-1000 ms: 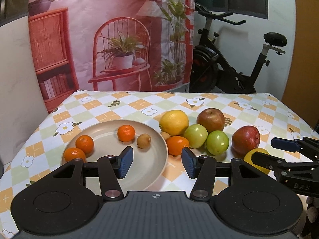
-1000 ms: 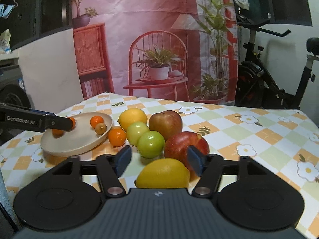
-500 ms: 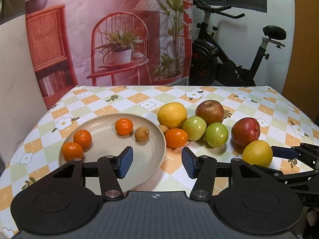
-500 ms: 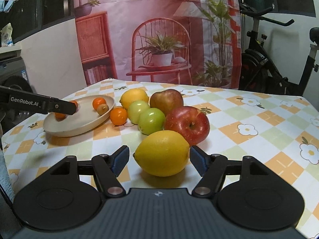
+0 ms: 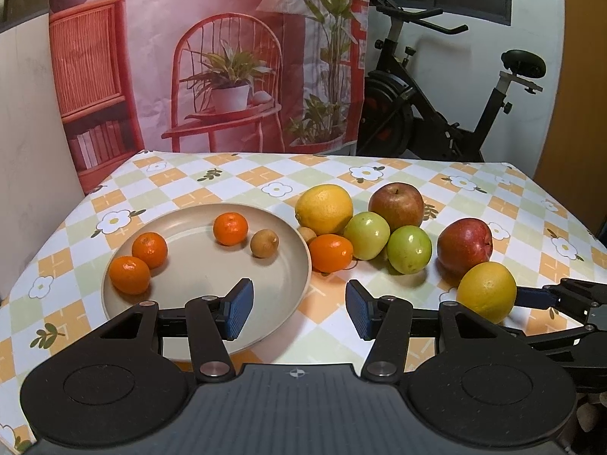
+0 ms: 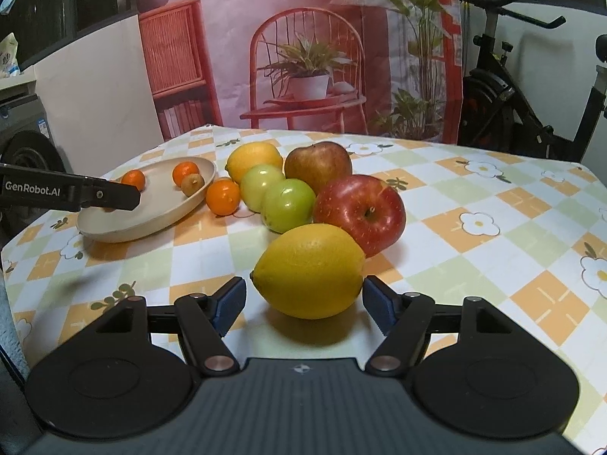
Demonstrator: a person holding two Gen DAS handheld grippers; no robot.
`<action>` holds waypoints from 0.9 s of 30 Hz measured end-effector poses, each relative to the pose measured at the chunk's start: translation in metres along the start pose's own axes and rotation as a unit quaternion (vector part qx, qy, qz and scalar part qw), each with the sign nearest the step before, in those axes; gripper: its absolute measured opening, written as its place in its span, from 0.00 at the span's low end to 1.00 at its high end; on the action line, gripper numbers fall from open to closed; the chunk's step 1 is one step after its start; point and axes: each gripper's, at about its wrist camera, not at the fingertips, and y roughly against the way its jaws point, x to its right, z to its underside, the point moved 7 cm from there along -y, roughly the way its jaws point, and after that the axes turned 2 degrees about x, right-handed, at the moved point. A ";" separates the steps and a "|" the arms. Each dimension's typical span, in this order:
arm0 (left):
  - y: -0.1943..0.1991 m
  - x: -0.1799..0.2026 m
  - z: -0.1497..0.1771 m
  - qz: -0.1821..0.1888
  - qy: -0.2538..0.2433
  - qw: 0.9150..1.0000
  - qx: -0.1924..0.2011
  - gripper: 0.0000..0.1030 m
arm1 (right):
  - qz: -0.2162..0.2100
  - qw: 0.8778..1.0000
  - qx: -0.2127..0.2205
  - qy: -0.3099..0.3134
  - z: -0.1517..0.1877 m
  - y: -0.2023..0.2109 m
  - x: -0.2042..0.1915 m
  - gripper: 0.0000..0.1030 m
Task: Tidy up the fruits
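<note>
- My right gripper [image 6: 303, 301] sat low over the checked tablecloth [image 6: 493, 189], its jaws apart and just opened a little wider, with the near lemon [image 6: 308, 270] lying between them; neither blue pad pressed on the peel.
- That near lemon was the landmark I steered by. The red apple [image 6: 360, 210] touched it from behind, and two green apples [image 6: 288, 204] sat just beyond the red one.
- Further behind the lemon lay a brownish apple [image 6: 318, 165] and a second lemon [image 6: 253, 159].
- Well off to the lemon's left stood the beige plate [image 5: 182, 303], holding three mandarins [image 5: 230, 228] and one small brown fruit [image 5: 264, 243]. Another mandarin [image 5: 331, 253] rested just outside its rim.
- My left gripper [image 5: 297, 309] hovered over the plate's near edge, jaws apart and empty.
- I judged the lemon to be firm, moderately heavy and waxy, so likely to roll or squirt out of a loose pinch.
- I judged the best hold to be across its widest middle, pads square to the peel, clear of the tapered tips.
- I judged the apple's contact a risk: lifting might nudge it.
</note>
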 end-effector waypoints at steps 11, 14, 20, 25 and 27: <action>-0.002 -0.001 0.001 -0.001 0.004 1.000 -0.002 0.55 | -0.002 1.000 -0.016 0.001 0.001 -0.005 0.000 0.68; -0.003 -0.001 0.001 -0.001 0.004 1.000 -0.002 0.55 | -0.003 1.000 -0.019 0.000 0.003 -0.006 0.000 0.67; -0.003 -0.001 0.002 0.000 0.005 1.000 -0.003 0.55 | 0.002 1.000 -0.011 0.000 0.001 -0.004 0.000 0.66; -0.003 0.001 0.002 0.002 0.003 1.000 -0.003 0.55 | 0.005 1.000 0.006 0.016 -0.001 -0.001 -0.005 0.67; -0.003 0.002 0.002 0.003 0.003 1.000 -0.002 0.55 | 0.005 1.000 0.006 0.019 -0.002 -0.002 -0.006 0.67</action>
